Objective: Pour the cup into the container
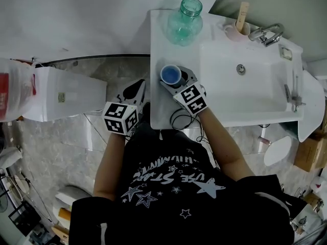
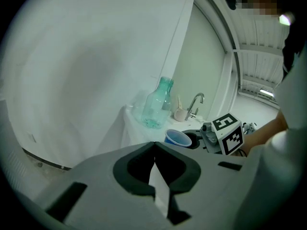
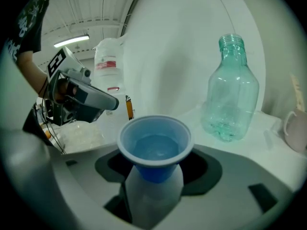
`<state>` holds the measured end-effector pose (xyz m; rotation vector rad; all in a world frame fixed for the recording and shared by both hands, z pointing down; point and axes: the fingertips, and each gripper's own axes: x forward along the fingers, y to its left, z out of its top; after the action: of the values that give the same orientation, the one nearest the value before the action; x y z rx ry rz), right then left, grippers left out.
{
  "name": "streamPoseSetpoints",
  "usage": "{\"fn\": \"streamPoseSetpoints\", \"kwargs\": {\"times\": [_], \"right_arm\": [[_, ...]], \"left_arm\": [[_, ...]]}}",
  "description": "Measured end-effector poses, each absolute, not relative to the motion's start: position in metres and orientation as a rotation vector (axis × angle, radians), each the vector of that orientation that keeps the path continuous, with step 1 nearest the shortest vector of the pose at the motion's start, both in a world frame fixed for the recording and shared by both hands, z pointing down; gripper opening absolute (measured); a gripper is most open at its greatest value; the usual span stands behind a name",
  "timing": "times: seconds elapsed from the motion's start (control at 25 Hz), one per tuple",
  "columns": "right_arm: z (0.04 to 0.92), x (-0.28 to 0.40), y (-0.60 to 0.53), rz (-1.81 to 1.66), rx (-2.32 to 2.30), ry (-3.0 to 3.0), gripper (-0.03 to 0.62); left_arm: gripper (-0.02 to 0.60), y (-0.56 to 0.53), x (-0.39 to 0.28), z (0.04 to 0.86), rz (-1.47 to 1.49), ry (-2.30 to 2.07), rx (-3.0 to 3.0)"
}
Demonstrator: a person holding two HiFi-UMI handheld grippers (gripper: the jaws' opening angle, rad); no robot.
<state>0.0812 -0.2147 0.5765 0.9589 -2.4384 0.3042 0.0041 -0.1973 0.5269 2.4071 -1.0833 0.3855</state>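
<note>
A blue cup [image 1: 170,75] [image 3: 154,145] with clear liquid in it stands upright between the jaws of my right gripper [image 1: 176,83] [image 3: 156,171], which is shut on its sides over the white counter [image 1: 159,103]. The container, a clear green bottle [image 1: 184,20] [image 3: 231,97], stands open-mouthed at the counter's back, apart from the cup. My left gripper [image 1: 134,92] [image 2: 154,150] hangs off the counter's left edge, shut with nothing in it. The left gripper view shows the cup [image 2: 178,138], the bottle [image 2: 156,107] and the right gripper [image 2: 225,133] ahead.
A sink basin [image 1: 255,93] with a faucet [image 1: 266,33] fills the counter's right side. A mug [image 1: 236,30] holding a wooden stick stands by the faucet. A white box [image 1: 66,93] and a large clear jug [image 3: 108,63] sit to the left, lower than the counter.
</note>
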Motion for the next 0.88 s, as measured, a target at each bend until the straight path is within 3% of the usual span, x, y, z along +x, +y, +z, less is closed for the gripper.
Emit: {"fn": "streamPoseSetpoints", "kwargs": {"times": [0.24, 0.44, 0.88], "right_arm": [[0.577, 0.079, -0.212, 0.294, 0.919, -2.464, 0.305], [0.573, 0.084, -0.209, 0.304, 0.952, -2.49, 0.368], [0.561, 0.118, -0.183, 0.334, 1.074, -2.465, 0.331]], "left_arm": [[0.012, -0.179, 0.0, 0.526, 0.366, -1.171, 2.365], [0.012, -0.164, -0.005, 0.523, 0.379, -1.213, 2.359], [0.012, -0.158, -0.017, 0.521, 0.335, -1.227, 2.362]]}}
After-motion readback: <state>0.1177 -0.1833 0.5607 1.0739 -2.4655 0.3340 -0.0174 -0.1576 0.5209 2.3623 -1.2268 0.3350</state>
